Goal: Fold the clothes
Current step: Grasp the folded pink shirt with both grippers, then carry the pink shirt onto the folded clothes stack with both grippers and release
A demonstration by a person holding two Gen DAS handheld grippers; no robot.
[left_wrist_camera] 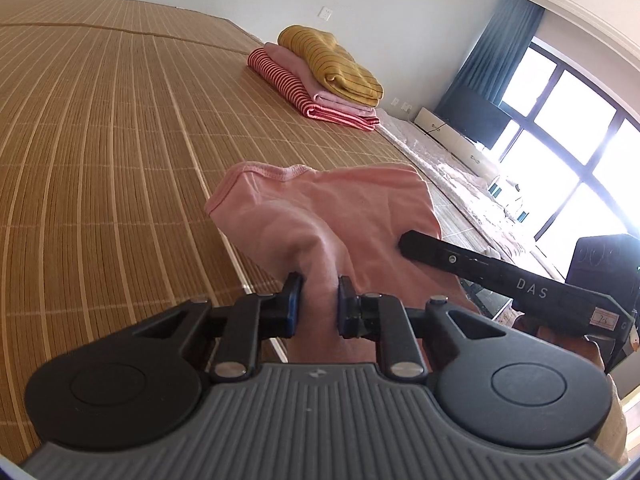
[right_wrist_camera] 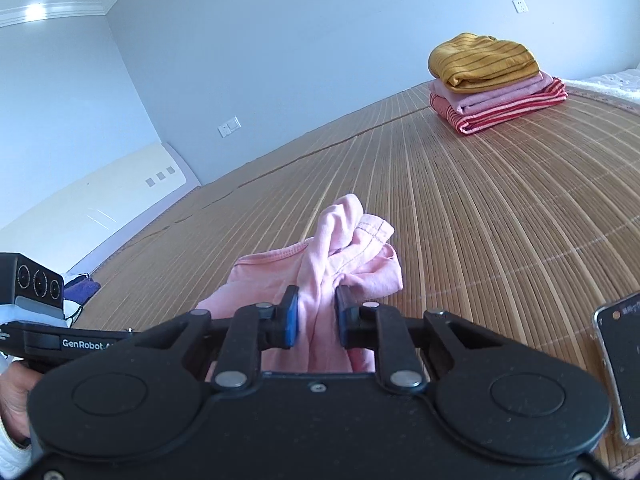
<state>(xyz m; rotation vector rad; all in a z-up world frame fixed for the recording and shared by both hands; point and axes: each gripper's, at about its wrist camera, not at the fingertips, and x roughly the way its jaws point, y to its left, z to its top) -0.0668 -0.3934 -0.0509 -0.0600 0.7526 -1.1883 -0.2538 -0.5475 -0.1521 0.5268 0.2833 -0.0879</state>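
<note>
1. Left tool, nearest the lens in left wrist view: both blue-padded fingers clamped on a bunched fold of the pink garment; cloth fills the gap betw. the pads.
2. Right tool, nearest in right wrist view: fingers likewise clamped on a twisted gather of the same pink garment. Its black body, marked "DAS", enters left wrist view from the right, tip touching the cloth.
3. Bamboo mat, largest item: tan slatted surface covering the bed, fills most of both views; seam lines run across it.
4. Pink garment: held up off the mat by both tools, near the mat's edge; stitched hem visible at top; loose part hangs crumpled below the right tool's grip.
5. Folded stack, far side of mat, well apart from the held garment: red-striped piece at bottom, pink piece in the middle, mustard striped piece on top. Same stack upper right in right wrist view.
6. Window w/ blue curtain, right of left wrist view; bright glare.
7. Phone, right edge of right wrist view, dark screen, tilted.
8. Wall socket above the stack.
</note>
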